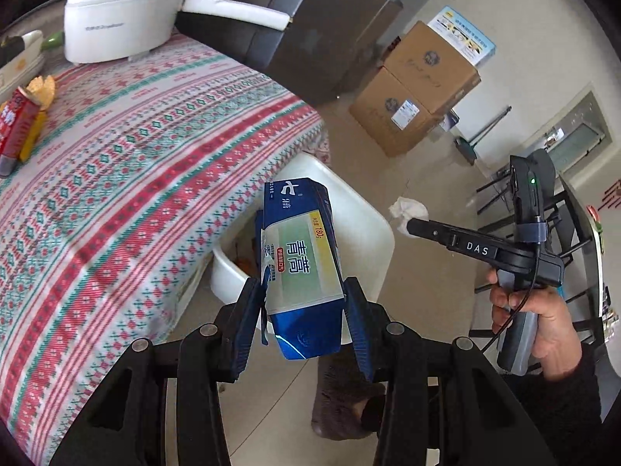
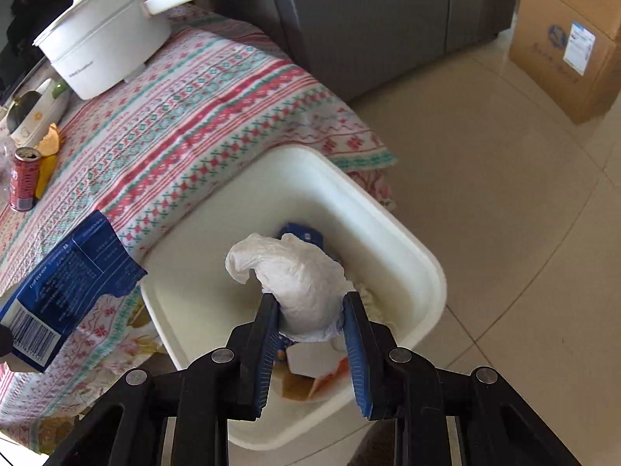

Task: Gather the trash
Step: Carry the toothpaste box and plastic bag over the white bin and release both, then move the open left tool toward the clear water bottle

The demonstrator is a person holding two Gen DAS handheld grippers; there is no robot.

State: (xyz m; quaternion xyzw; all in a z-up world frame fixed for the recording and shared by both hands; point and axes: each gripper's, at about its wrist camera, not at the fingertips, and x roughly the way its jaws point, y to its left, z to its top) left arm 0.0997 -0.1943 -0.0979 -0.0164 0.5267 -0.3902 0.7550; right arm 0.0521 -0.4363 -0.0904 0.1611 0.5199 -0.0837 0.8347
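Over bin [image 2: 423, 260]: tissue [image 2: 295, 275], R view only

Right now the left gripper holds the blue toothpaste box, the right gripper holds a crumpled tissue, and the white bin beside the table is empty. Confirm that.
Not quite: the bin is not empty. The right wrist view shows trash already lying in it, under the tissue. The rest stands: the left gripper is shut on the toothpaste box, and the right gripper is shut on the tissue.

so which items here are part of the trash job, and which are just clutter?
In the job:
- blue carton in left tool
- crumpled tissue in right tool
- white bin

Lying about:
- white pot
- red can
- cardboard boxes
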